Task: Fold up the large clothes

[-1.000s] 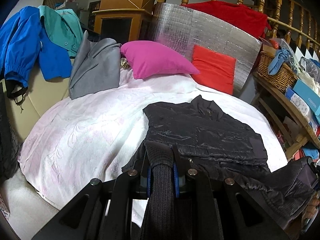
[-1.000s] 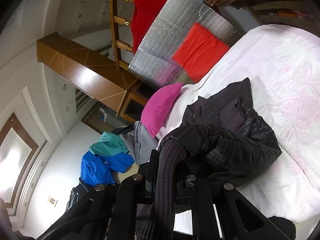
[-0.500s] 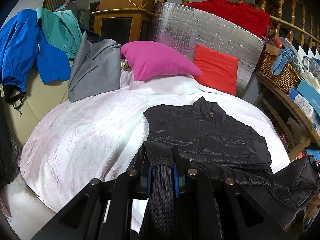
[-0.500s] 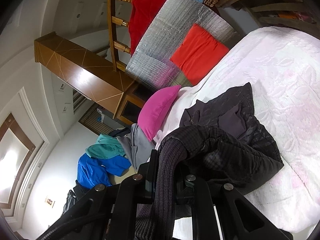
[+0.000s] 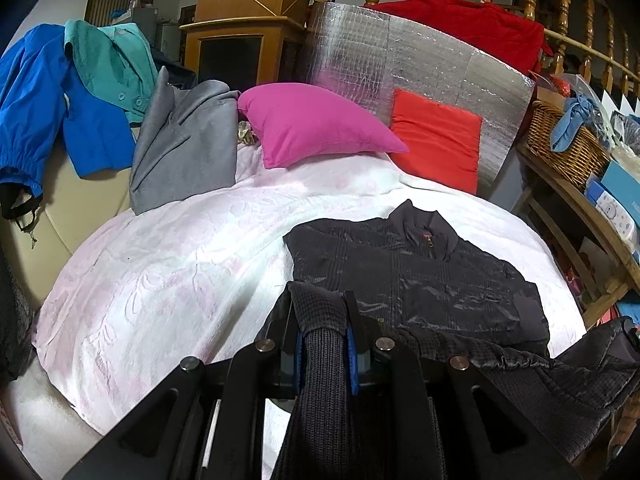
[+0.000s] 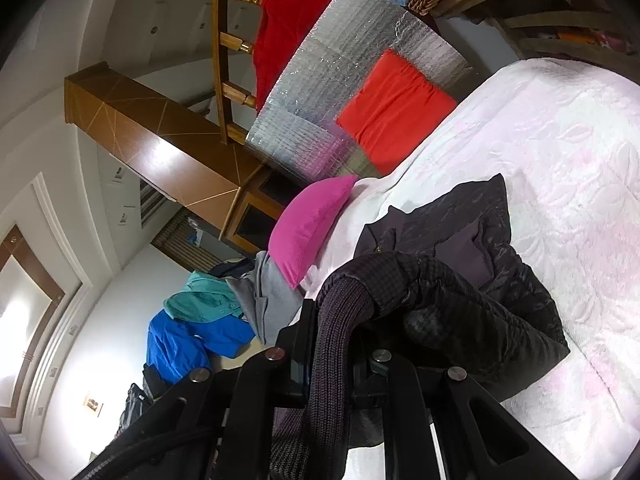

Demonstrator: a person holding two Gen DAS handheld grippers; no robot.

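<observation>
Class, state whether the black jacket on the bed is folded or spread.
Partly folded: the black jacket body lies flat on the bed, lower part lifted.

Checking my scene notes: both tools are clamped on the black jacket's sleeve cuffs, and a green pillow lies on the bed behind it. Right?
Nearly. The pillow is pink, not green, as the left wrist view shows. Both tools, left and right, do clamp the black jacket's cuffs.

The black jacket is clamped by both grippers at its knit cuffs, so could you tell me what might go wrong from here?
1. The jacket lies near the bed's right edge; part could slide off.
2. Left gripper and right gripper pinch only narrow knit cuffs, which might slip out.
3. The right sleeve is bunched over the body, so the fold may wrinkle.
</observation>
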